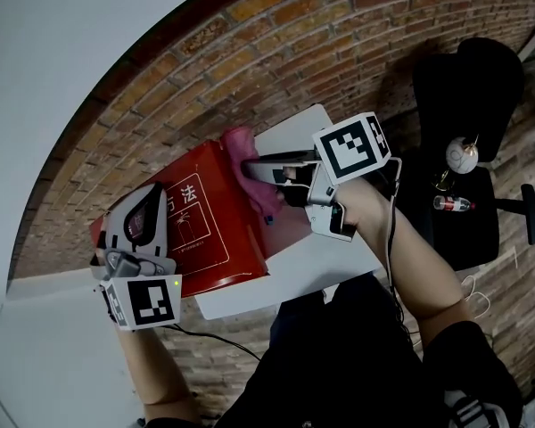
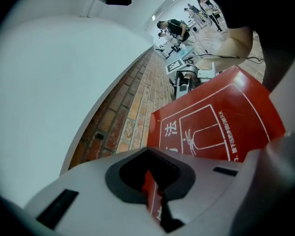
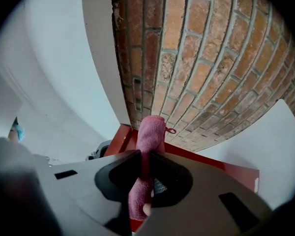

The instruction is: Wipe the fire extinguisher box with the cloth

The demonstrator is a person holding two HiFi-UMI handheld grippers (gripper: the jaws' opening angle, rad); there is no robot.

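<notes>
Box point(image 1: 205, 217) – red, with a white outline drawing and characters – lies at the tabletop's point(image 1: 303, 261) left edge, overhanging it. Left gripper point(image 1: 147, 205) is clamped tight on the box's left corner. Right gripper point(image 1: 254, 168) pinches a pink cloth point(image 1: 238, 141) at its far edge. Brickwork point(image 1: 276, 34) lies beyond – a black chair point(image 1: 468, 87) bearing a bottle point(image 1: 453, 204) stands off the right edge.

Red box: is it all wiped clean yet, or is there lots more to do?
Getting ready looks done: the right tongs pinch the pink cloth, and the left tongs clamp the red box by its edge. Right now the cloth sits at one edge of the box. No wiped patch shows, so the big printed face is probably still to do.
</notes>
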